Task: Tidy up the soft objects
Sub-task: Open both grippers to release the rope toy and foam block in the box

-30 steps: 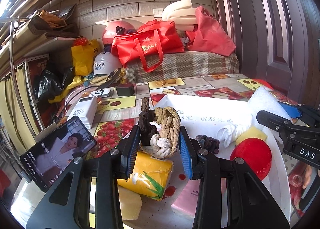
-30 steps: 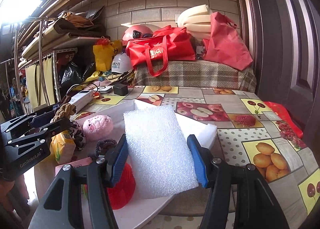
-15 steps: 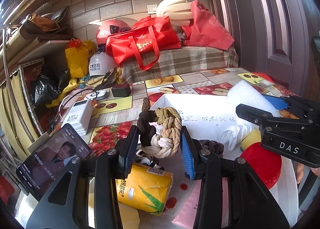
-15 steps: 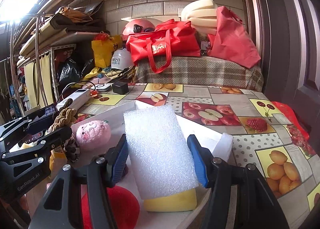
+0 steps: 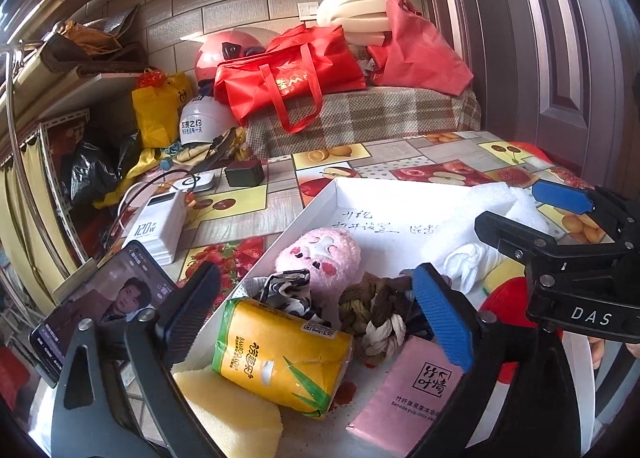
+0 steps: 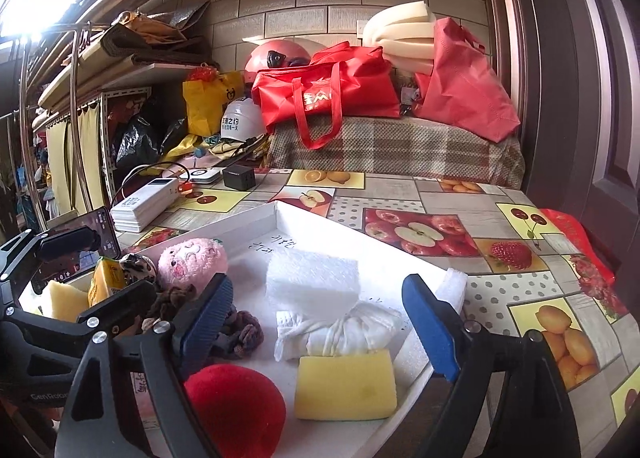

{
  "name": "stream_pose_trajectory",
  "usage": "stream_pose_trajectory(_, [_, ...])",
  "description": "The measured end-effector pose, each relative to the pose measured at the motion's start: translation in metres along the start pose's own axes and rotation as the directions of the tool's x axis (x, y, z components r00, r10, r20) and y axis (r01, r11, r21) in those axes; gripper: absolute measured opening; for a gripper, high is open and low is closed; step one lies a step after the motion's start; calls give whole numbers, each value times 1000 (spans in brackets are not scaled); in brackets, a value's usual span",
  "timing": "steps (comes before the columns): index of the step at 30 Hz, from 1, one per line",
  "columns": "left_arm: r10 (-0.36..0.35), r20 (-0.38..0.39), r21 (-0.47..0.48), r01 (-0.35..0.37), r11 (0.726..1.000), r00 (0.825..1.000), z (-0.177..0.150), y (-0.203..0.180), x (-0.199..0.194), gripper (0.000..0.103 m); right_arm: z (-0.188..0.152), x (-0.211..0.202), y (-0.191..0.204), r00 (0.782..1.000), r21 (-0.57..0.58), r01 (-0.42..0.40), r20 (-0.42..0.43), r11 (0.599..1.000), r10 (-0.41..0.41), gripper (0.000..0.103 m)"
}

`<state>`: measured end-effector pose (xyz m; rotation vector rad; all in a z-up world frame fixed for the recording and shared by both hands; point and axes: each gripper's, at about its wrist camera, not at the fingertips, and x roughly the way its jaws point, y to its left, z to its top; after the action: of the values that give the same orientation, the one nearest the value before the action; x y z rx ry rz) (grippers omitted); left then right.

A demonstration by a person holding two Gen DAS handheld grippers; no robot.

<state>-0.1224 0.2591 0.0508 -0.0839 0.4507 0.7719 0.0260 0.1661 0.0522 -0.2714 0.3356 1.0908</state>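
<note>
While both grippers tilt down over the white tray [image 5: 320, 198], left gripper [image 5: 316, 310] fingers opening wide — rope knot [image 5: 372, 310] loose, right gripper [image 6: 316, 322] opening — empty.

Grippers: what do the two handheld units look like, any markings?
Both are black plastic frames with screw heads and ribbed blue pads on the fingers. The right gripper carries white "DAS" lettering on its side; the left gripper reads "GenRobot" along its frame. No cables or sleeves visible.

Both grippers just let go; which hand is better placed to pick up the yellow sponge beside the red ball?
Right, I'd say. The yellow sponge lies just ahead of the right gripper, whose jaws are opening and empty. The left gripper faces the knotted rope toy.
</note>
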Motion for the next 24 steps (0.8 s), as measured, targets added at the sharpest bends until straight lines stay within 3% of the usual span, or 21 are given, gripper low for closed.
stream_pose_trajectory(8, [13, 37, 0, -13, 1000, 999, 0, -1, -7, 103, 0, -4, 1, 1000, 1, 4, 28, 1000, -4, 90])
stream_pose_trajectory(12, [29, 65, -14, -28, 1000, 997, -1, 1, -13, 103, 0, -5, -5, 999, 30, 19, 34, 999, -20, 103])
stream_pose_trajectory(19, [54, 100, -38, -51, 998, 993, -2, 4, -21, 103, -2, -19, -1, 994, 18, 39, 100, 999, -41, 103])
stream_pose_trajectory(24, [64, 116, -69, -56, 996, 991, -3, 10, -25, 103, -6, -29, 3, 991, 14, 93, 98, 996, -93, 103])
